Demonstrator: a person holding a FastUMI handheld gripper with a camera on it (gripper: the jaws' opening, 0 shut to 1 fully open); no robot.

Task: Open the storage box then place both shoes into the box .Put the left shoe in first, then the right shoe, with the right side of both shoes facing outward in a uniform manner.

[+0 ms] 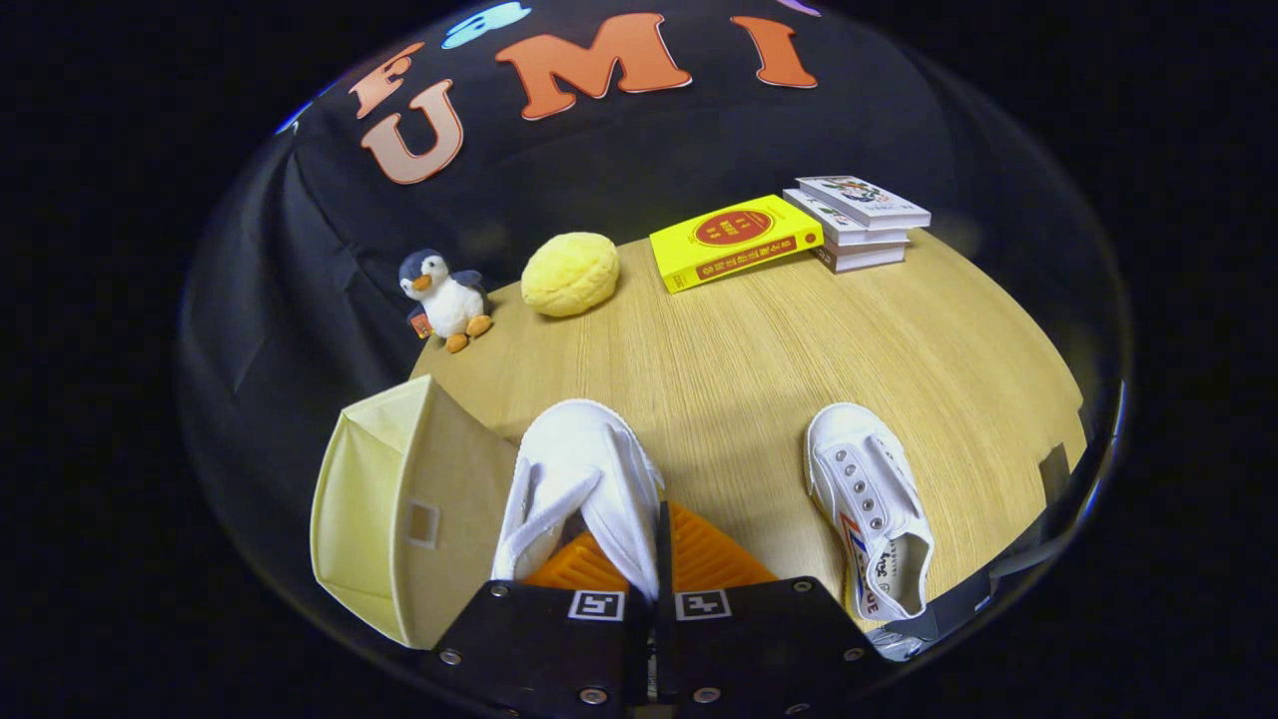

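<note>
The storage box (399, 519), pale yellow fabric, sits just left of the fingers, its inside hidden from here. The gripper (654, 559) is closed tight on the edge of one white shoe (584, 479), held tilted above the wooden table (759, 340). The other shoe (874, 509) lies right of the fingers. Beyond them sit a penguin toy (444, 297), a yellow bun (570, 274) and books (799, 232).

Gripper (654, 559) fingers clamped on white shoe (579, 479), storage box (399, 509) touching its left side. Second shoe (871, 504) well apart to the right; bare table (739, 350) between. Penguin (444, 298), yellow cushion (570, 274), books (789, 232) line the far edge.
</note>
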